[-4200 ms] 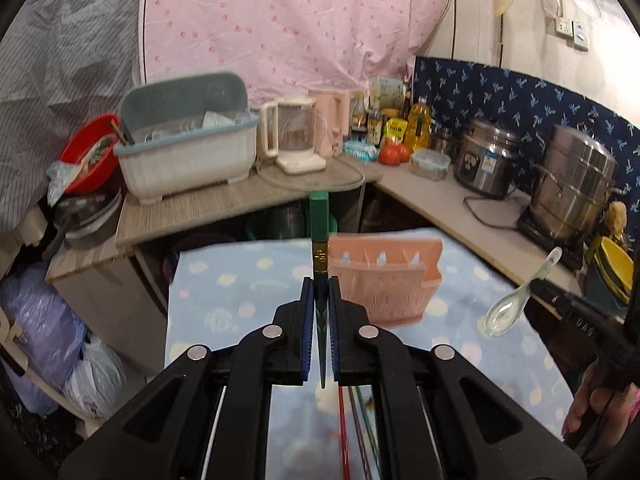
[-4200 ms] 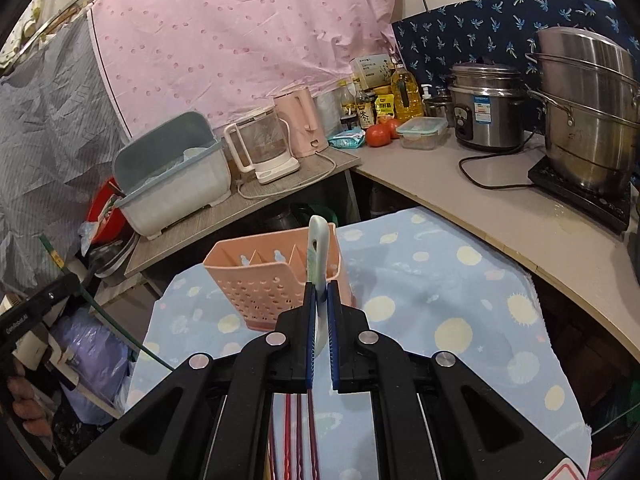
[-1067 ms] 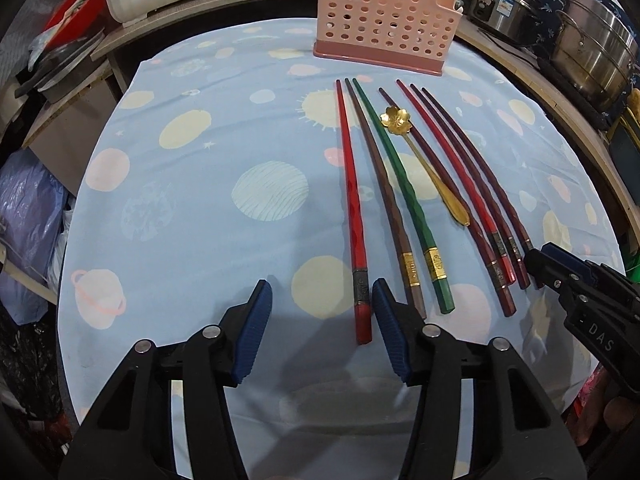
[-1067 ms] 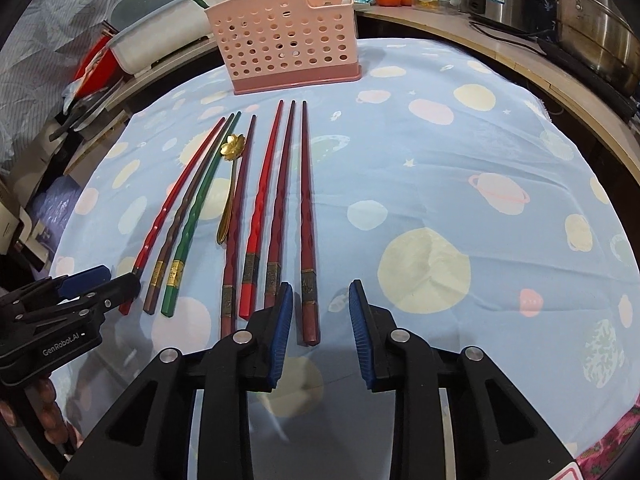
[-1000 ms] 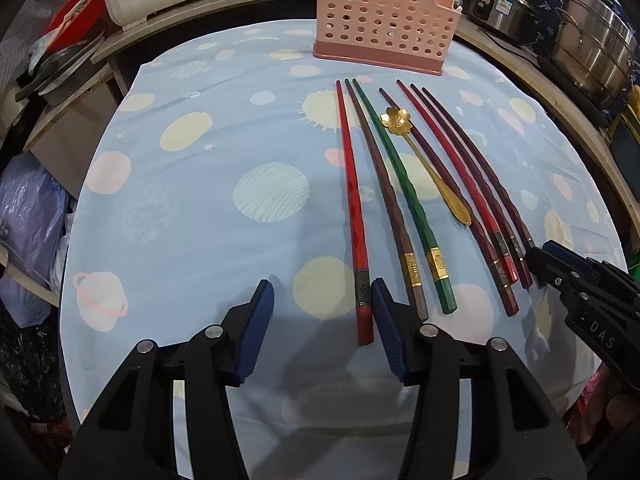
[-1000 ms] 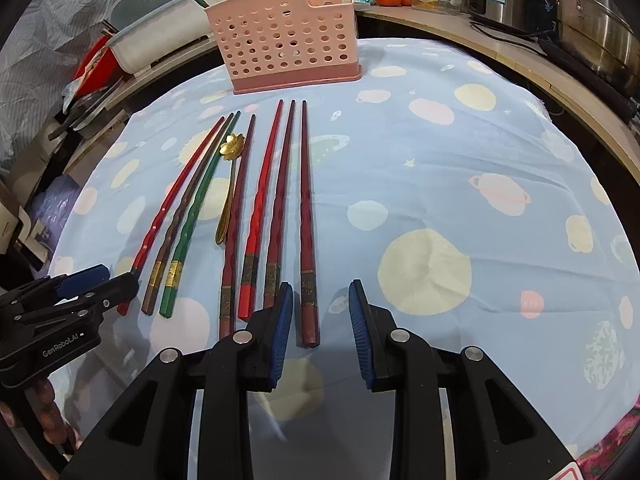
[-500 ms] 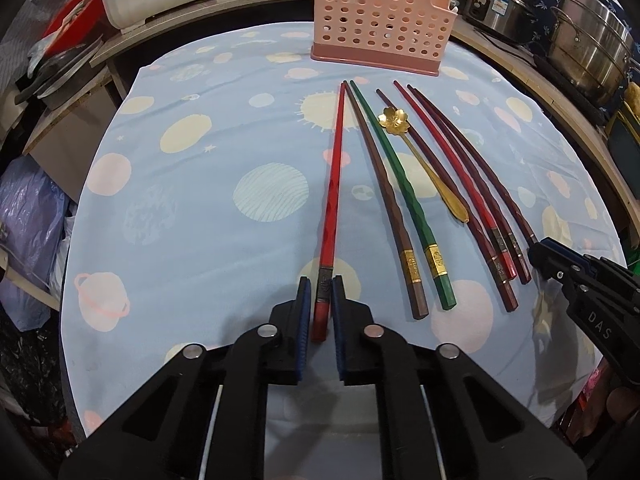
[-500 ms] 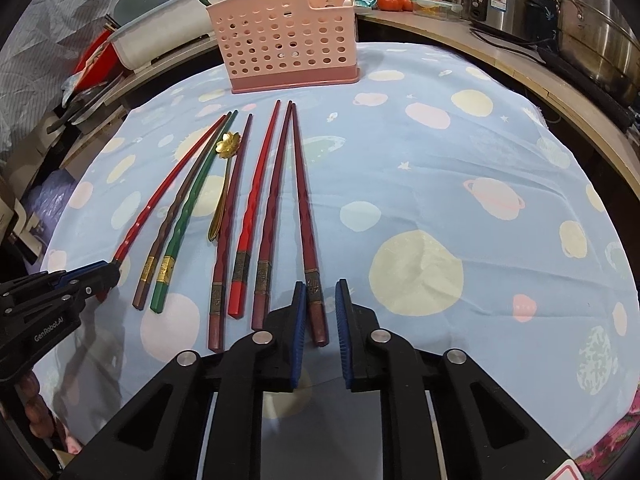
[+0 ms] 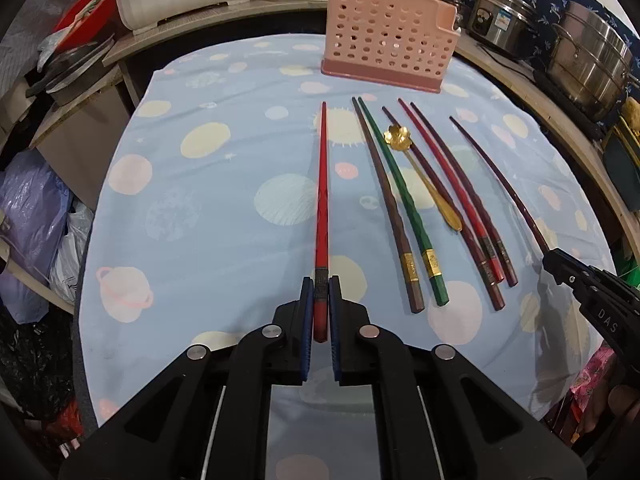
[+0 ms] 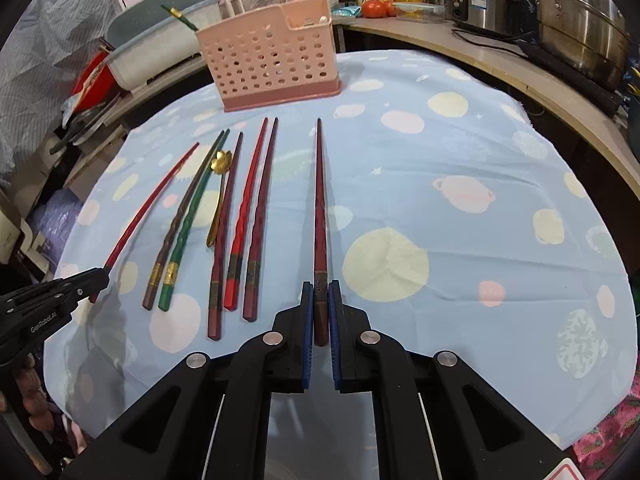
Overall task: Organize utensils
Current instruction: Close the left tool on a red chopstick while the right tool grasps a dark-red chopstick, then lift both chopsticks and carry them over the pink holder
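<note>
Both grippers, left (image 9: 321, 312) and right (image 10: 321, 312), are clamped on the butt ends of a red chopstick (image 9: 322, 200) and a dark one (image 10: 319, 208), likely so each can drop tip-first into the caddy (image 10: 272, 56)

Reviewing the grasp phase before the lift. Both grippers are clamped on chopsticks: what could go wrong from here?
1. The left gripper and the right gripper each hold a chopstick at its butt end only, so the bright red chopstick and the dark red chopstick may pivot or droop in a lift.
2. The pink basket already holds a green chopstick; the long tips may snag its rim.
</note>
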Demonstrator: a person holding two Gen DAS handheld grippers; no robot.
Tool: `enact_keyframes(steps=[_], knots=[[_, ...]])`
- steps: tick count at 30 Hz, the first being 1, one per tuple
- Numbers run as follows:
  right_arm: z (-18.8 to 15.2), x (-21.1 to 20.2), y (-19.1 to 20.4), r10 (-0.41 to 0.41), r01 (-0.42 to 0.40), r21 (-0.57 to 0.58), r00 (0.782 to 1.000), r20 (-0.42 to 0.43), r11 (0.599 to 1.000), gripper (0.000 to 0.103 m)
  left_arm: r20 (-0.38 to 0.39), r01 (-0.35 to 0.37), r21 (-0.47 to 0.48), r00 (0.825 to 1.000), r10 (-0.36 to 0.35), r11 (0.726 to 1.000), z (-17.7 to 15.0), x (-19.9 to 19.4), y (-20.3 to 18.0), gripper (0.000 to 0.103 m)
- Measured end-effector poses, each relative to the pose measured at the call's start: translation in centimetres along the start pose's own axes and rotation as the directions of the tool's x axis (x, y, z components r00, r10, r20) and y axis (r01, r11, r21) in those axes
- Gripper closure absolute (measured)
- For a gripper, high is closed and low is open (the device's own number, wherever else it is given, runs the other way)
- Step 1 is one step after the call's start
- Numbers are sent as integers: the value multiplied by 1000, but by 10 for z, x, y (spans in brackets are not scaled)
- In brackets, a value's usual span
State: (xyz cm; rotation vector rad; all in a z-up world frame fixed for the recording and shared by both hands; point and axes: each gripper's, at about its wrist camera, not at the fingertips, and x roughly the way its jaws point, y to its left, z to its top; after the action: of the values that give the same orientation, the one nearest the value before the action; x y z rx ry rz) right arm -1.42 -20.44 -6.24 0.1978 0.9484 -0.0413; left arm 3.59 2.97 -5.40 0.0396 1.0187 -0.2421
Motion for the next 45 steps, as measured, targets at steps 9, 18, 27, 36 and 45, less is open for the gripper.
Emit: enact_keyframes(steps=[9,18,27,36,45], knots=[[18,-39,-8,27,-31,37,995,97,999,96,78,25,-21,997,-24,999,14,-34,3,96],[50,-74,-12,64,-78,65,978,197,995,96,192,37,-26,981,-32,999,42,-74,6,96],[80,-100,-9,77,-95,49,956,283,994,96,262,57,-30,964,-48,998,73,-96,9,96],[108,-116,-10,89,-110,42,936,340,993,96,327,49,-18,944,-40,999,107,-112,7,96],[141,-132,-15,107,-134,40,908,405,990,96,393,46,2,918,-43,999,143,-129,2,96]])
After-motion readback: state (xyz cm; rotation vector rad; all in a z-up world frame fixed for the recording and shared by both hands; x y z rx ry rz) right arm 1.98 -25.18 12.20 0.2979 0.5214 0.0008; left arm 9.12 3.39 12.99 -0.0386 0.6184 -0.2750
